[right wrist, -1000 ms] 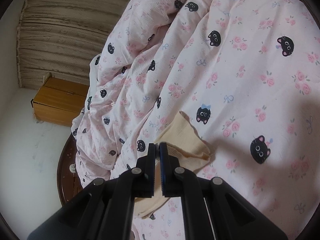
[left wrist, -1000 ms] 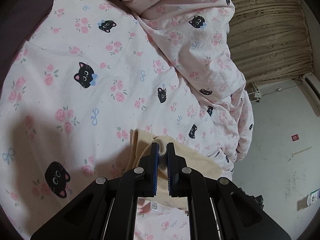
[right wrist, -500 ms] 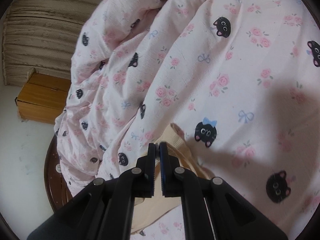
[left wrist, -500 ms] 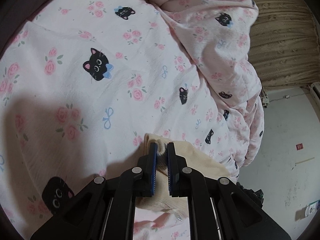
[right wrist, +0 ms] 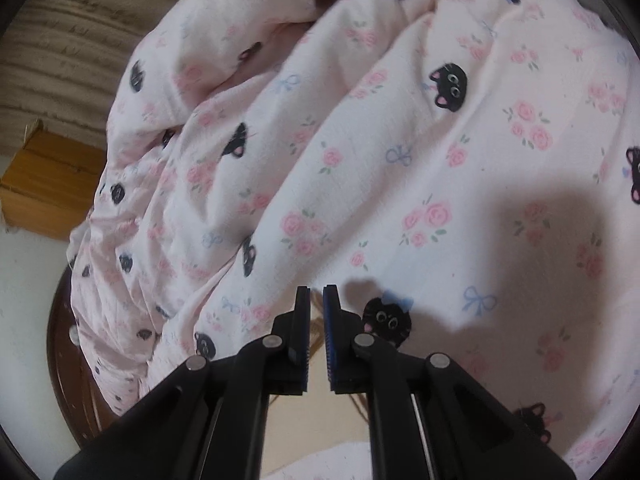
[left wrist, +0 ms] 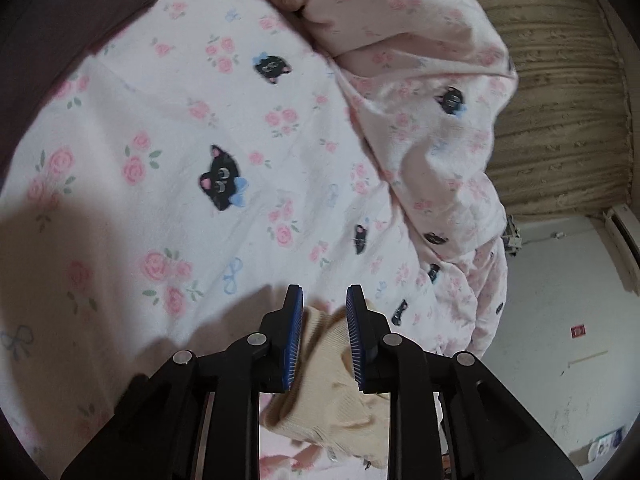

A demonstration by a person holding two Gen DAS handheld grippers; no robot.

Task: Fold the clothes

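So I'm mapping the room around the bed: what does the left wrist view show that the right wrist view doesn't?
Left wrist only: a white wall with a small red sticker. Right wrist only: a wooden cabinet and the dark bed frame. Both: the cat-print quilt, the beige curtain, and the cream knit garment between each gripper's opening jaws.

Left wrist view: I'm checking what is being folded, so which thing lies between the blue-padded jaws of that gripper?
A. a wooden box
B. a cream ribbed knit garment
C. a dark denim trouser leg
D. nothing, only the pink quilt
B: the cream ribbed knit garment lies in the gap of the left gripper, whose jaws are opening, on the pink quilt printed with black cats and roses.
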